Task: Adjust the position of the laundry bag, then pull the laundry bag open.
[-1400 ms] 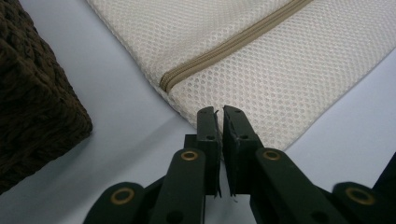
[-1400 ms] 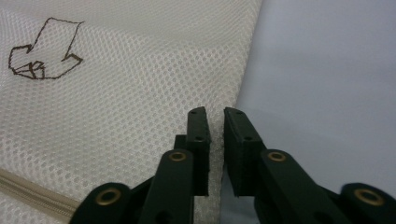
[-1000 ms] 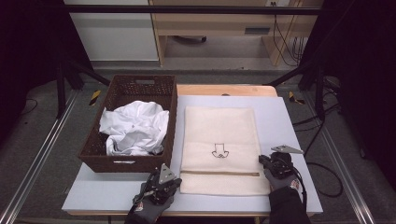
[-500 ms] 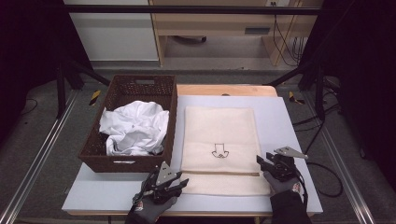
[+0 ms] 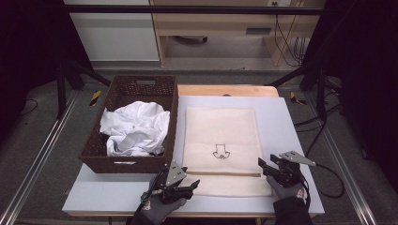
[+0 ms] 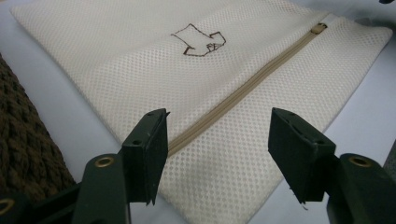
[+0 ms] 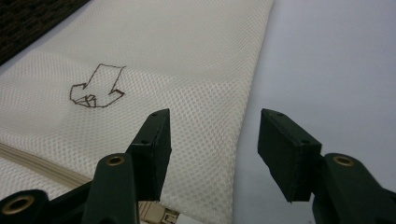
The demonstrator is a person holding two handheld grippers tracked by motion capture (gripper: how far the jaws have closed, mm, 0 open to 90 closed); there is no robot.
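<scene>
Two grippers sit at the near edge of the table (image 5: 291,117), one at each near corner of the mesh laundry bag (image 5: 220,150). The bag is cream, lying flat on the pale table top just right of the brown wicker basket (image 5: 94,157). Its zipper (image 6: 243,91) runs across the near end, with a small brown embroidered mark (image 5: 220,152) just beyond it.

Left gripper (image 5: 190,183): at the bag's near left corner, tips over the bag's edge. Its jaws have just been opening. In the left gripper view they stand wide apart, with nothing pinched; mesh and zipper lie beneath and beyond the gap.

Right gripper (image 5: 263,165): at the bag's right edge near the zipper end. Its jaws have also just been opening. In the right gripper view they are spread, with the bag's side edge and the bare table top seen between them, and nothing gripped.

Basket holds crumpled white clothing (image 5: 133,129).
</scene>
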